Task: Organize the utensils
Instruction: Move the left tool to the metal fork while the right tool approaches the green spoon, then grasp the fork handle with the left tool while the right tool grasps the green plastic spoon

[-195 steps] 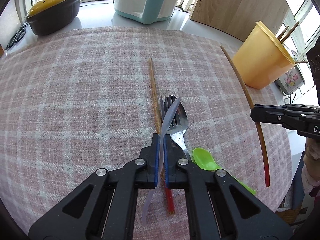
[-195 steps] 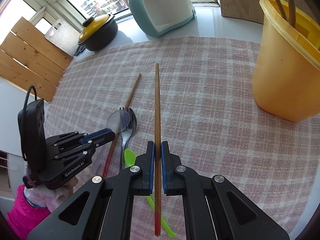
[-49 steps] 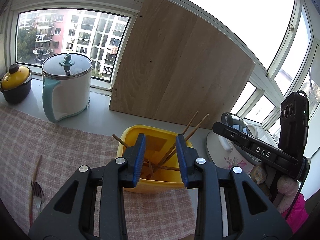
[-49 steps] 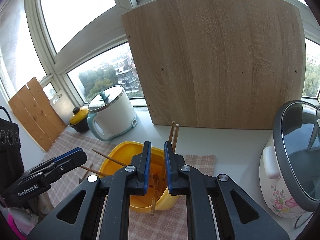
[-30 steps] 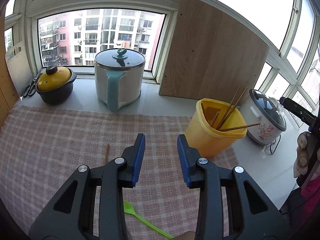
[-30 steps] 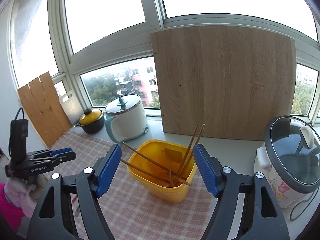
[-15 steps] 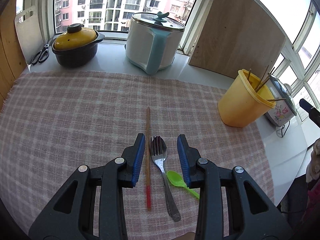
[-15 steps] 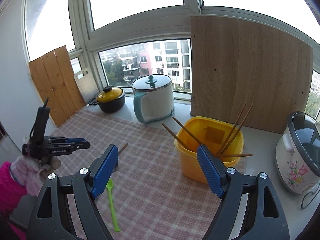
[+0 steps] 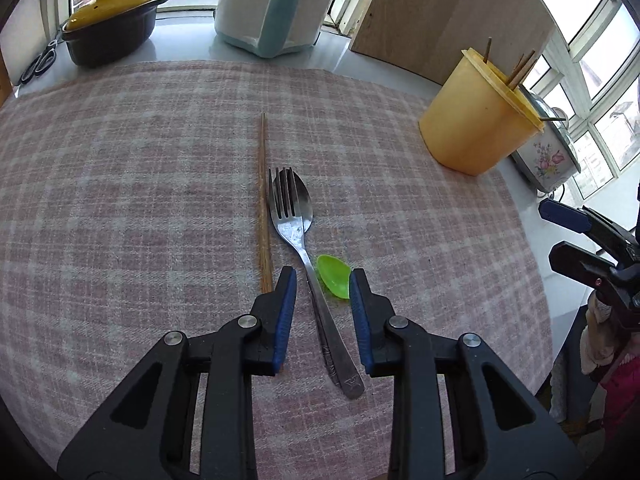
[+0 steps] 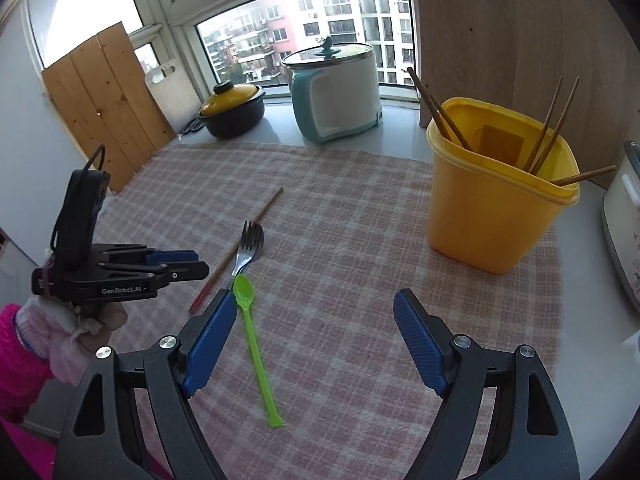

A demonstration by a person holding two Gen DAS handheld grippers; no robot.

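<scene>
The left gripper [image 9: 323,282] hangs over the woven plaid cloth [image 9: 140,200], its ribbed blue jaws closing but touching nothing, with the steel fork [image 9: 298,236] handle between them and a wooden chopstick [image 9: 262,200] just left. Only the right wrist view shows the glossy green plastic spoon [image 10: 252,332] full length (slim, flat-ended), lying by the left finger of the wide-open, empty right gripper [image 10: 314,308], the smooth yellow tub [image 10: 492,216] of chopsticks ahead to its right.

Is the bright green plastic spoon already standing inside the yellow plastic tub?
No, the bright green plastic spoon lies flat on the pink checked cloth, while the yellow plastic tub holds only wooden chopsticks.
</scene>
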